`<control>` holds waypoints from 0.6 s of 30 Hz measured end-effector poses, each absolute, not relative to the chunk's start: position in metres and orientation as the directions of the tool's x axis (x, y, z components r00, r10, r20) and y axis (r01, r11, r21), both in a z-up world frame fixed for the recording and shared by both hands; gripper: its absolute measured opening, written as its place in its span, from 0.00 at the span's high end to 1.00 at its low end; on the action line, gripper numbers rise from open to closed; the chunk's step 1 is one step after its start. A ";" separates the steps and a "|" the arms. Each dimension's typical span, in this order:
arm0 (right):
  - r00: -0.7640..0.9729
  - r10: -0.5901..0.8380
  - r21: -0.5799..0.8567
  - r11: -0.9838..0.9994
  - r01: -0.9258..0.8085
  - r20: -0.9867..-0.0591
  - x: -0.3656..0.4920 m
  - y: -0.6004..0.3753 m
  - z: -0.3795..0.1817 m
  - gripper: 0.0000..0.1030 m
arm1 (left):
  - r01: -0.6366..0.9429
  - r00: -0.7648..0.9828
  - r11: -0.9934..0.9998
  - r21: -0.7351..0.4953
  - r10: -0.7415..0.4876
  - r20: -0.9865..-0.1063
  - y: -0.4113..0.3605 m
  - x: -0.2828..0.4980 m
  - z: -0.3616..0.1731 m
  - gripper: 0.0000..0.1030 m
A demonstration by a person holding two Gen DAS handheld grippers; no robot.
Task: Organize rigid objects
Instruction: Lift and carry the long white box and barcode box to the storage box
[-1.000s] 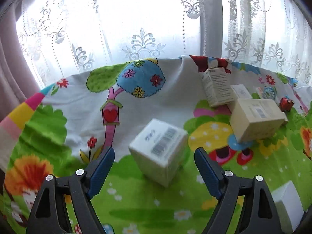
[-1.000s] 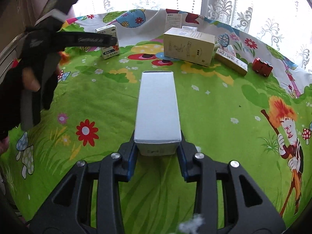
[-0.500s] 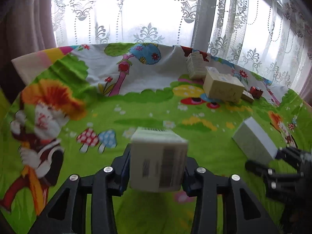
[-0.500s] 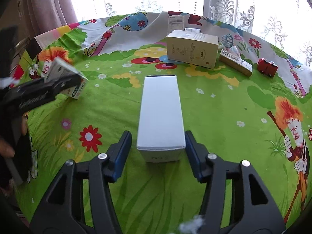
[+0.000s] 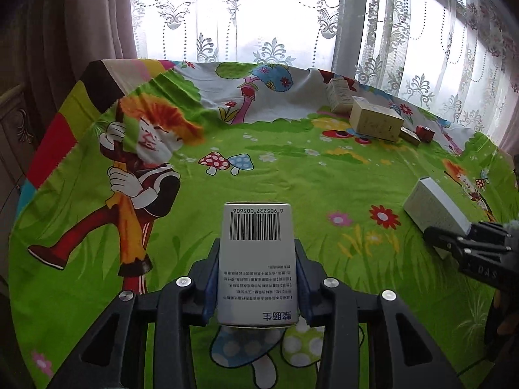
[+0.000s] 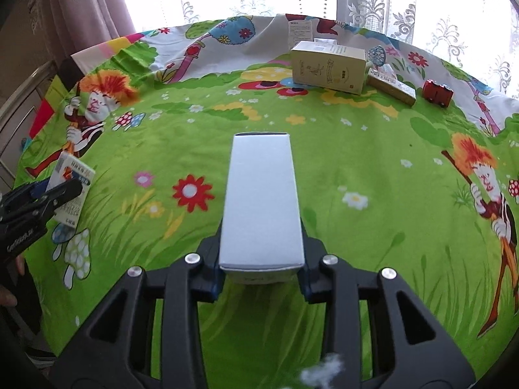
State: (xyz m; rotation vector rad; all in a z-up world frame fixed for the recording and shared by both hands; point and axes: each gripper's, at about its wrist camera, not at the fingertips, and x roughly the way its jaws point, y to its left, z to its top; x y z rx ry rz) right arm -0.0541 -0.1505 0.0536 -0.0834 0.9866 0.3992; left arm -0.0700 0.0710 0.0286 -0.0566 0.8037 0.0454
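My left gripper is shut on a white barcode box, held above the cartoon tablecloth at the near left. It also shows in the right wrist view. My right gripper is shut on a long plain white box; this box shows at the right of the left wrist view. At the far side stand a beige carton, a white printed box behind it, a flat tan box and a small red toy car.
The green cartoon tablecloth covers the whole table. Lace curtains hang behind the far edge and a mauve drape at the left. A wooden cabinet stands off the table's left side.
My left gripper closed on the barcode box, lifted it and pulled back to the near left. My right gripper opened around the long white box half a second ago and is shut on it again.
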 end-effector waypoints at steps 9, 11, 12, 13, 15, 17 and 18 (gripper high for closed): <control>0.474 0.316 0.086 0.892 -0.444 -0.822 -0.118 -0.139 0.068 0.62 | 0.001 0.692 1.000 -0.018 -0.014 -0.722 0.041 -0.112 0.031 0.61; 0.485 0.323 0.079 0.886 -0.458 -0.812 -0.127 -0.135 0.074 0.62 | 0.007 0.699 1.000 -0.019 -0.018 -0.714 0.039 -0.123 0.037 0.61; 0.494 0.327 0.075 0.883 -0.463 -0.806 -0.131 -0.134 0.079 0.62 | 0.008 0.706 1.000 -0.021 -0.021 -0.708 0.039 -0.128 0.041 0.61; 0.504 0.332 0.073 0.882 -0.466 -0.797 -0.135 -0.133 0.084 0.62 | 0.005 0.715 1.000 -0.024 -0.021 -0.699 0.039 -0.133 0.046 0.61; 0.533 0.344 0.070 0.881 -0.468 -0.773 -0.143 -0.134 0.097 0.62 | 0.001 0.738 1.000 -0.031 -0.021 -0.675 0.042 -0.143 0.059 0.61; 0.562 0.359 0.070 0.880 -0.469 -0.745 -0.150 -0.134 0.111 0.62 | -0.003 0.766 0.999 -0.032 -0.018 -0.642 0.044 -0.153 0.075 0.61; 0.580 0.366 0.067 0.880 -0.471 -0.728 -0.154 -0.134 0.120 0.62 | -0.004 0.781 0.999 -0.033 -0.017 -0.624 0.045 -0.157 0.083 0.61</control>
